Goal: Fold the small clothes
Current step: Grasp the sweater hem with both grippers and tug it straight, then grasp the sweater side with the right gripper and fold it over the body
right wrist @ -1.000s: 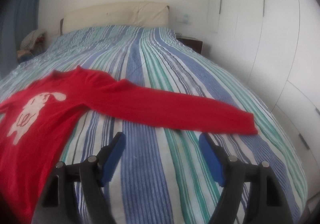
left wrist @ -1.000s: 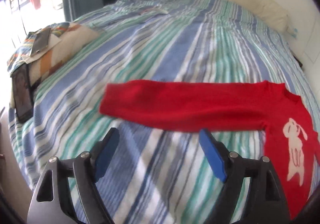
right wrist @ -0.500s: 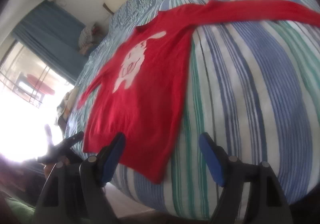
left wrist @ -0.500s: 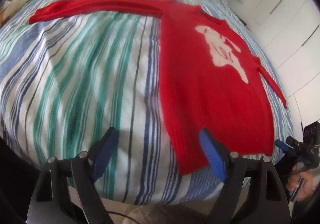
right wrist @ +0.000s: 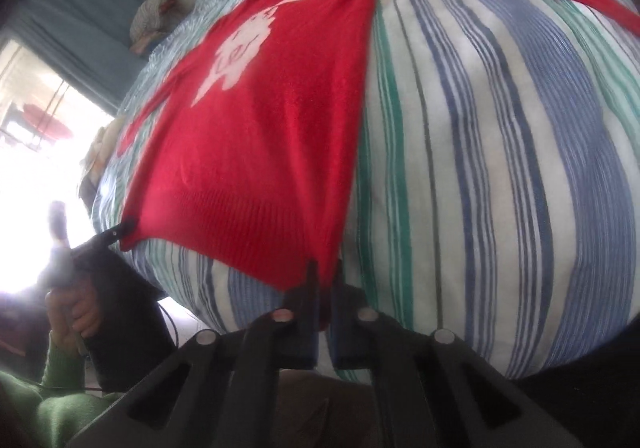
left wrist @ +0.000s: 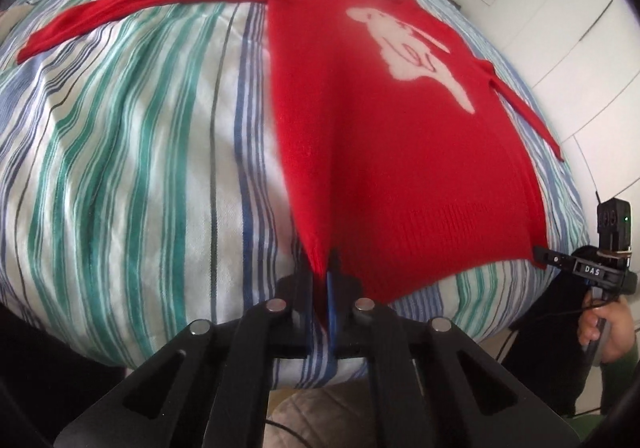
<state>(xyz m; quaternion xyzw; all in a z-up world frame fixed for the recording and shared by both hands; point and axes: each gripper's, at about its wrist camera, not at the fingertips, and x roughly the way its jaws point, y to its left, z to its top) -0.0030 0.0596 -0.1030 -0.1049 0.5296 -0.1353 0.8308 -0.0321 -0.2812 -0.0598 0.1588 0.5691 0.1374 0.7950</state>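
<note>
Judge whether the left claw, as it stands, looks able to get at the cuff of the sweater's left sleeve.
Probably not yet: the left claw is shut on the red sweater hem corner, while the cuff lies far across the striped bedspread, nothing between.

A sweater (left wrist: 400, 152) lies flat on the bed (left wrist: 132, 152), sleeves spread to either side, neckline toward the headboard. My left gripper (left wrist: 325, 284) and right gripper (right wrist: 325, 288) pinch its two near hem corners at the bed's edge.
</note>
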